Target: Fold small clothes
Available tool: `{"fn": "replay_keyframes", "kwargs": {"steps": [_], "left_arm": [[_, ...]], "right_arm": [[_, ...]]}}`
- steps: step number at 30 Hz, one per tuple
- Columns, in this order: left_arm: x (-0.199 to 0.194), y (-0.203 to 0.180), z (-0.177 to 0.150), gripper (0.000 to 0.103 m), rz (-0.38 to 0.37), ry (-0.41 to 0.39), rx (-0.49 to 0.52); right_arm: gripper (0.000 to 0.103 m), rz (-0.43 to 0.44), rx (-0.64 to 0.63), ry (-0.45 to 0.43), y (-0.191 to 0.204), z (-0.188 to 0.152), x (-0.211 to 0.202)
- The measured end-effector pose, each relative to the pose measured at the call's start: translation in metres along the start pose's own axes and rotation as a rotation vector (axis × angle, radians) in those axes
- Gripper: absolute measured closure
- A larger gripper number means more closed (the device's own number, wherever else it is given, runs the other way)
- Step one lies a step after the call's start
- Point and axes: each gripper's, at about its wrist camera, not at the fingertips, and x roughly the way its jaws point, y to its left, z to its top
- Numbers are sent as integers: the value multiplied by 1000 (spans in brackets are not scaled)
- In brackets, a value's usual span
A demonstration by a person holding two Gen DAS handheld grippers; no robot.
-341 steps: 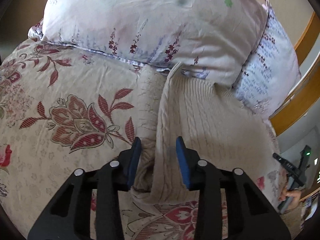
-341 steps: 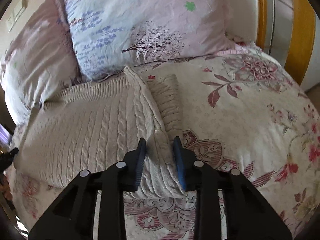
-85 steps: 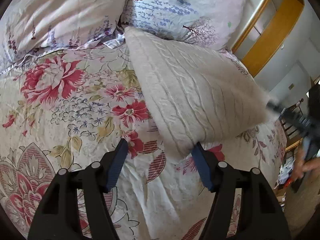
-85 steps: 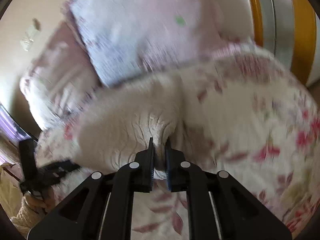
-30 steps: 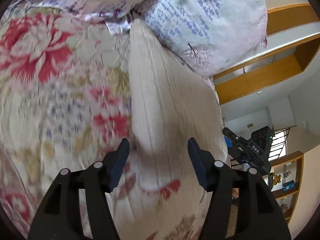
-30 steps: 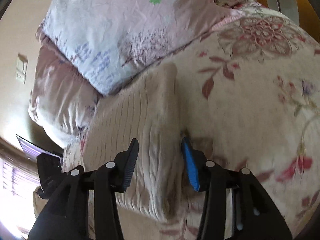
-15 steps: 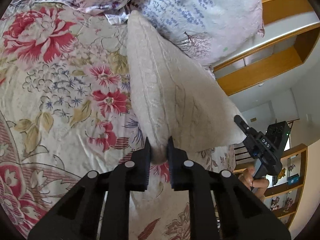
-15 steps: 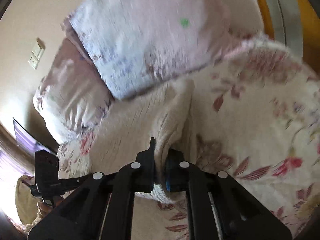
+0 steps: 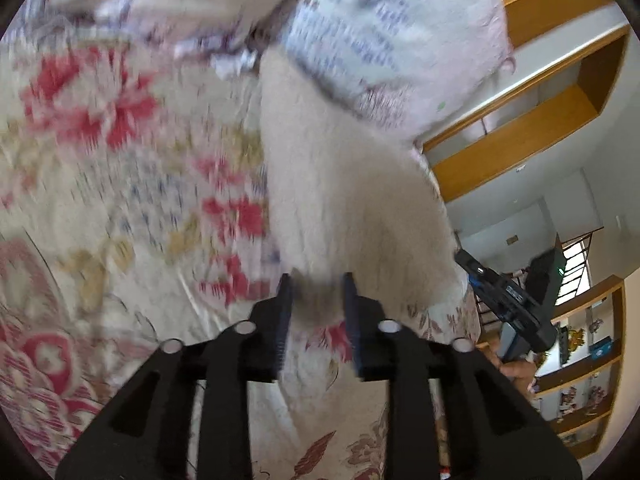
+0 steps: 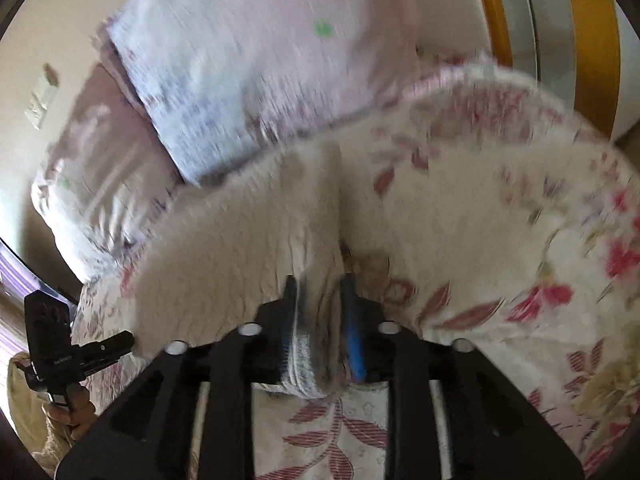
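A cream cable-knit sweater [image 9: 340, 184] lies folded on the floral bedspread [image 9: 120, 200], reaching back to the pillows. My left gripper [image 9: 316, 292] has its jaws a little apart around the sweater's near corner. In the right wrist view the sweater [image 10: 240, 240] spreads to the left, and my right gripper [image 10: 318, 296] has its jaws a little apart with the sweater's thick folded edge between them. Both views are motion-blurred. Each gripper shows in the other's view: the right [image 9: 512, 300], the left [image 10: 76, 356].
Two floral pillows [image 9: 380, 40] [image 10: 260, 60] stand at the head of the bed. A wooden headboard [image 10: 592, 40] and wooden shelving [image 9: 540, 120] are to the right. The bedspread [image 10: 520, 240] stretches right of the sweater.
Both grippers, shut tight on the sweater half a second ago, have opened a little. The sweater has dropped lower onto the bed. Both cameras are moving.
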Motion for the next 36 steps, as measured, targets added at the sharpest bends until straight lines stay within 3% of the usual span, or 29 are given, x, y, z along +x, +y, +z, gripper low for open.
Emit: {"fn": "replay_keyframes", "kwargs": {"steps": [2, 5, 10, 13, 17, 19, 21, 24, 27, 36], "left_arm": [[-7, -8, 7, 53, 15, -46, 31], [-4, -23, 16, 49, 38, -56, 77], [14, -29, 16, 48, 67, -9, 84], [17, -26, 15, 41, 79, 3, 79], [13, -17, 20, 31, 80, 0, 58], [12, -13, 26, 25, 69, -1, 46], [12, -9, 34, 22, 57, 3, 29], [13, 0, 46, 22, 36, 4, -15], [19, 8, 57, 22, 69, 1, -36], [49, 15, 74, 22, 47, 57, -67]], "right_arm": [[61, 30, -35, -17, 9, 0, -6], [61, 57, -102, 15, 28, -5, 2], [60, -84, -198, 168, 28, -31, 42], [60, -85, -217, 148, 26, -32, 41], [57, 1, -106, 177, 19, -11, 32], [37, 55, -37, 144, 12, 4, 23], [26, 80, 17, 125, 5, 17, 20], [25, 121, 113, 145, -10, 36, 29], [25, 136, 210, 192, -28, 49, 51], [25, 148, 272, 307, -39, 58, 102]]}}
